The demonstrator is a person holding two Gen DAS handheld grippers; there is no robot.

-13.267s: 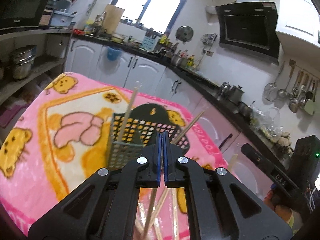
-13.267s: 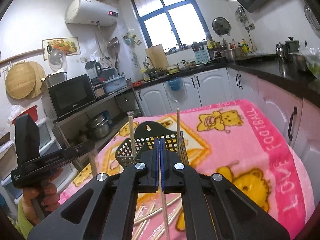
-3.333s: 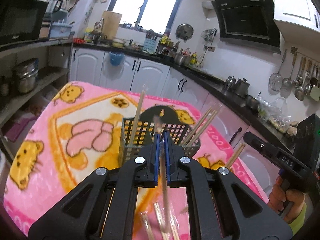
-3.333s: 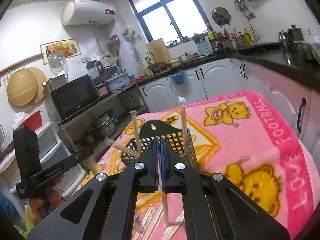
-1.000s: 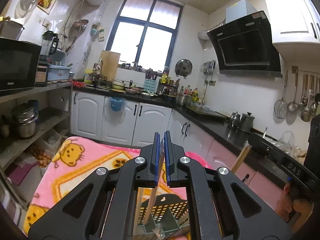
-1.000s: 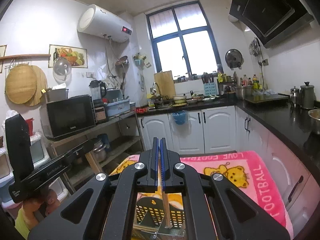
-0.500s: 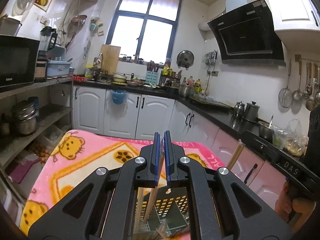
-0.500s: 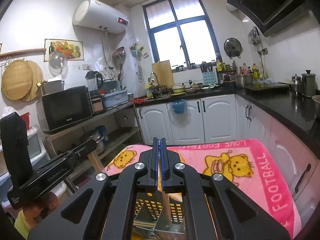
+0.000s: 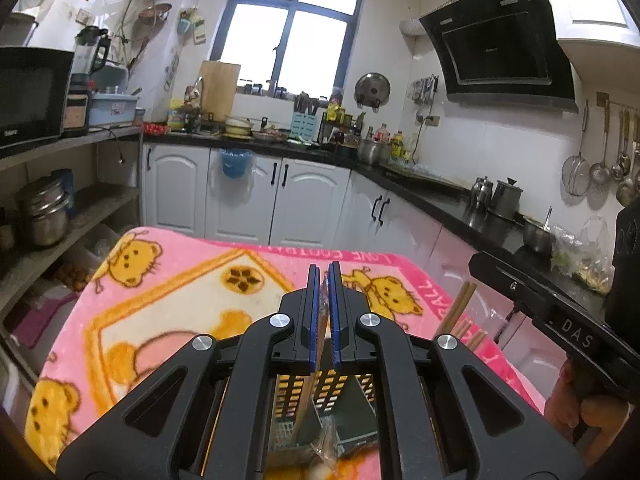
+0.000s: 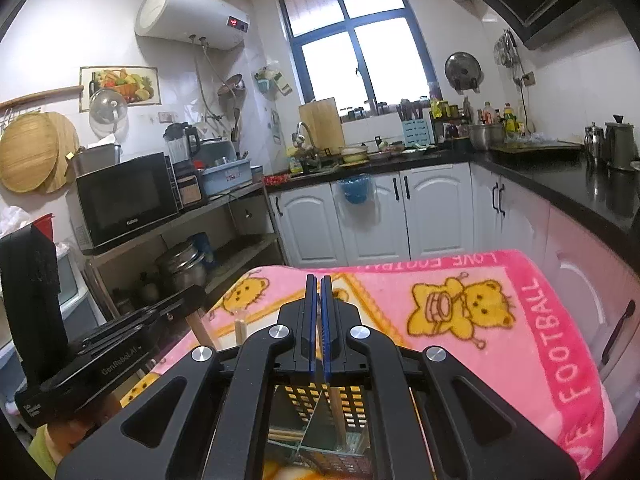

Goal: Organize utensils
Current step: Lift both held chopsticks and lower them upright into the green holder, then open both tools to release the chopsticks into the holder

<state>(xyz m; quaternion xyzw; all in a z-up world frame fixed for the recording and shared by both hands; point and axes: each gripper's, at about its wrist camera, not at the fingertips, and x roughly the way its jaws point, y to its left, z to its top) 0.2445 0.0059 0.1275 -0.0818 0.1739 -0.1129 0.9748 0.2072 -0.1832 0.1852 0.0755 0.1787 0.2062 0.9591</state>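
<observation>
Over a mesh basket on a pink blanket, the left gripper pinches one chopstick and the right gripper another chopstick, both dipping inside the basket.

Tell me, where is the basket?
In both wrist views the basket sits low in the middle, on the pink blanket, right under both grippers' fingers, with chopsticks inside.

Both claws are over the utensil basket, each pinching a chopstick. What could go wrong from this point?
The left claw and right claw crowd the same mesh basket, so they might collide. The left chopstick hangs tilted and could catch the divider. The right chopstick may jam against sticks already inside.
</observation>
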